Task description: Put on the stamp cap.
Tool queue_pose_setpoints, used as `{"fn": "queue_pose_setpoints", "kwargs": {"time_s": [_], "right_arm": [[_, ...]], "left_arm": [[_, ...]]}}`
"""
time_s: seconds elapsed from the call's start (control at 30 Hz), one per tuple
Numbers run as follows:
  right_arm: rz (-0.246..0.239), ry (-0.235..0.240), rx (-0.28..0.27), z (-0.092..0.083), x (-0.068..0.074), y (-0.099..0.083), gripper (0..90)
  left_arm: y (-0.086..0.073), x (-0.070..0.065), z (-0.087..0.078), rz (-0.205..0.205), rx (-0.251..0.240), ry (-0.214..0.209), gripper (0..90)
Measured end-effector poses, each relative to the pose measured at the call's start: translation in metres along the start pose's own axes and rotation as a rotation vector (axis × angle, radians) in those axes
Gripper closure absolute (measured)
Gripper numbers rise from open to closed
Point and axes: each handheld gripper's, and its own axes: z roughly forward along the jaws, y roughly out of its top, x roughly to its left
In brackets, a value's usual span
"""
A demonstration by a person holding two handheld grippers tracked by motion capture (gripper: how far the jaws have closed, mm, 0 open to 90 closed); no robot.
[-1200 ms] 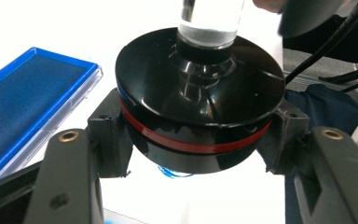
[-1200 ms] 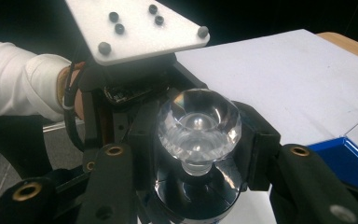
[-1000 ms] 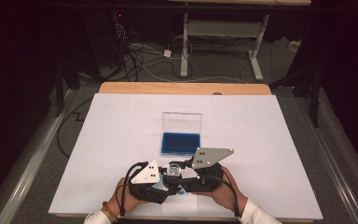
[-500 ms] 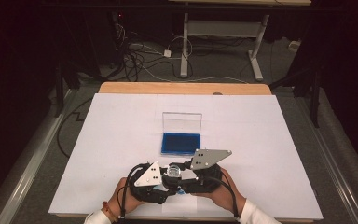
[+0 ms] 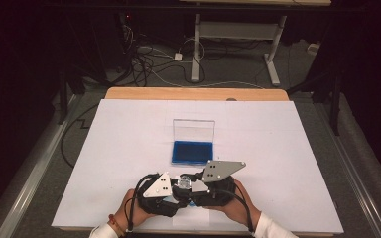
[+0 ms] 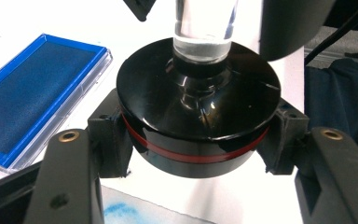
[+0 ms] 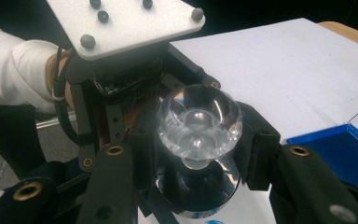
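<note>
Stretching across the wooden table (image 5: 129, 93), a smooth white paper sheet (image 5: 287, 148) carries the work near its front edge. Behind the hands sits the ink pad (image 5: 192, 151), a flat rectangular tray of dense blue felt with a clear hinged lid standing open. Both grippers meet on the stamp (image 6: 198, 109): the left gripper (image 6: 198, 154) clamps its glossy round black base with the red band, while the right gripper (image 7: 200, 149) pinches the faceted clear knob on top. Blue smudges mark the paper beneath, so stamping seems under way; next probably calls for a steady, level lift toward the pad for re-inking.
</note>
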Motion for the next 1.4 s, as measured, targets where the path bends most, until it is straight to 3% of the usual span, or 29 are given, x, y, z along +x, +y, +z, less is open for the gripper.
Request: {"fn": "queue_pose_setpoints", "kwargs": {"time_s": [0.27,0.53,0.7,0.97,1.17,1.4], "right_arm": [[-0.002,0.003,0.012,0.001,0.000,0.000,56.7],[0.009,0.001,0.018,0.001,0.000,0.000,56.5],[0.032,0.003,0.010,0.000,-0.001,0.000,56.6],[0.028,-0.006,0.013,-0.001,0.000,0.000,56.6],[0.034,-0.006,-0.003,-0.004,-0.001,0.002,56.6],[0.033,-0.008,0.000,-0.005,-0.002,0.002,56.6]], "left_arm": [[-0.001,0.000,0.000,0.021,0.011,0.014,36.0],[-0.002,0.001,0.000,0.009,-0.001,-0.003,35.8],[-0.003,-0.001,0.002,0.006,-0.009,0.009,35.5],[-0.003,-0.002,0.003,0.008,-0.014,0.026,35.3],[-0.005,-0.002,0.009,0.014,0.019,0.033,32.9],[-0.005,-0.002,0.010,0.009,0.015,0.044,31.9]]}}
